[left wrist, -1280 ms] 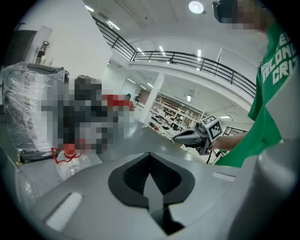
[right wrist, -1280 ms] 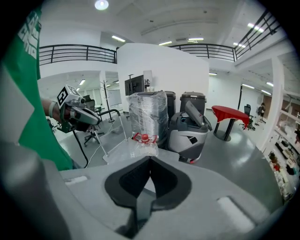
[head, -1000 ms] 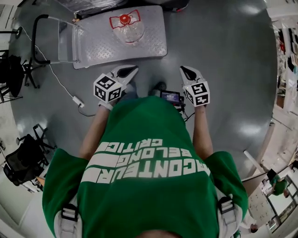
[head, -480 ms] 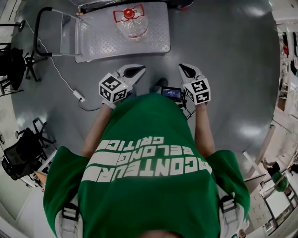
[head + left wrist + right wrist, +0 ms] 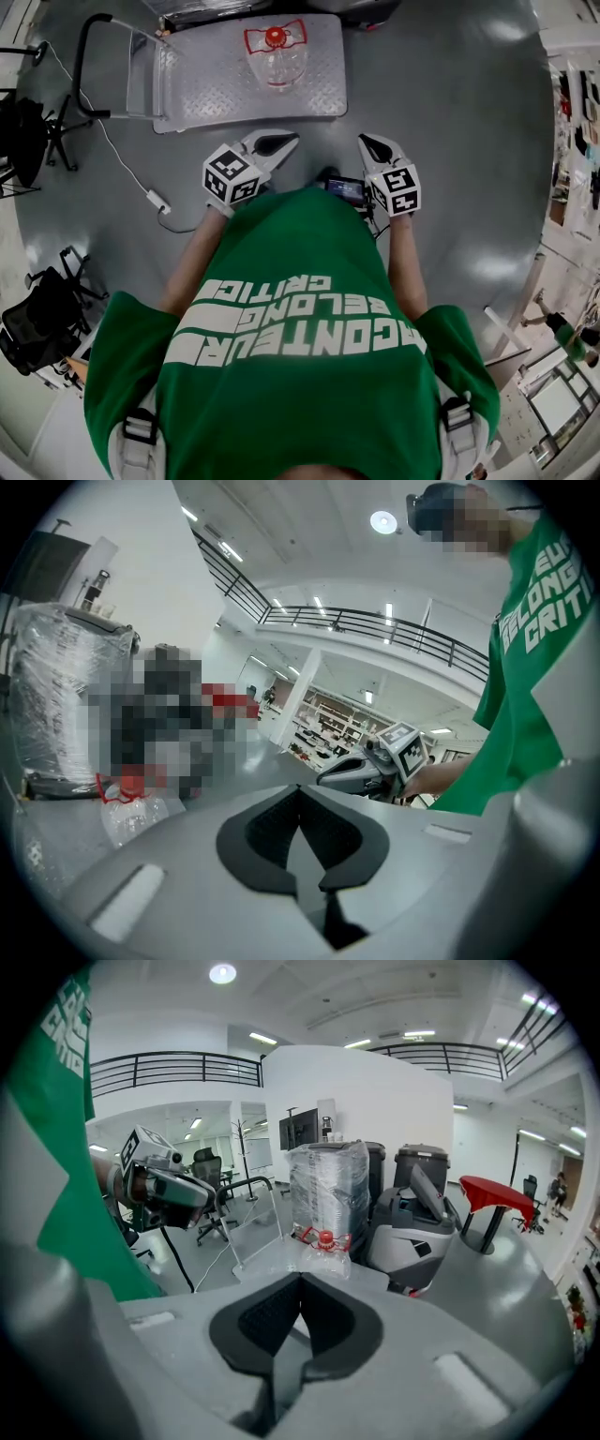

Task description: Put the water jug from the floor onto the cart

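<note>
Already aboard: water jug (image 5: pixel 275 58) stands on the cart (image 5: pixel 206 94)

Both forearms reach forward from the green shirt (image 5: pixel 300 319). The left gripper (image 5: pixel 274 143) and right gripper (image 5: pixel 375 147) are side by side, aimed at the cart but well short of it. Each has its jaws pressed together with nothing between them. A white cable (image 5: pixel 122 164) trails over the floor to the left, near black chairs (image 5: pixel 37 323). The clear, red-capped jug is upright on the metal deck, towards its far side, with a plastic-wrapped bundle (image 5: pixel 326 1190) beyond.

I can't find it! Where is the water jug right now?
In the head view, the water jug stands on the metal cart at the top, left of middle, ahead of the left claw.
</note>
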### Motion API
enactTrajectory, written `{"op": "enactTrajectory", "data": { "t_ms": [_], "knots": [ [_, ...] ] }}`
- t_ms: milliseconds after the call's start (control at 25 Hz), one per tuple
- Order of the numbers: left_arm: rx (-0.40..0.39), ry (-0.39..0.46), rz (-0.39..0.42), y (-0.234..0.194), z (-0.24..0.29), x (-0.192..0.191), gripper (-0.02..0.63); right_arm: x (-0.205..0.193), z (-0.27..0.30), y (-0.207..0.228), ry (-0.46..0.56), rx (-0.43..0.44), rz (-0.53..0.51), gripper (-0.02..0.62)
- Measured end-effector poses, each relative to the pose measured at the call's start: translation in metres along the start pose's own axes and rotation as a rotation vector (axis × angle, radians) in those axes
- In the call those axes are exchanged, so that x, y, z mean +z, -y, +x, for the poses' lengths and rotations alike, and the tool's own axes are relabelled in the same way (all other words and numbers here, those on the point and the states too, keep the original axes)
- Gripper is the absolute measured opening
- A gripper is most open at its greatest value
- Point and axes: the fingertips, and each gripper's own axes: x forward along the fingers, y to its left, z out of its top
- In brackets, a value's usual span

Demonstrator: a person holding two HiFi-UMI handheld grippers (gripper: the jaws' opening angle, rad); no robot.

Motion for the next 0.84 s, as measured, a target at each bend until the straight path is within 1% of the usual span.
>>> {"op": "enactTrajectory", "data": {
  "t_ms": [200, 480, 840],
  "knots": [
    [0.012, -0.014, -0.008, -0.012, -0.007, -0.005, 0.009, 0.004, 0.010, -0.007, -0.021, 0.003, -0.012, -0.008],
    [0.037, -0.034, -0.033, -0.018, -0.011, -0.014, 0.009, 0.006, 0.015, -0.010, -0.037, 0.015, -0.030, -0.008],
    [0.060, -0.023, -0.044, -0.016, -0.014, -0.017, 0.009, 0.003, 0.014, -0.011, -0.042, 0.020, -0.039, -0.008]
  ]
}}
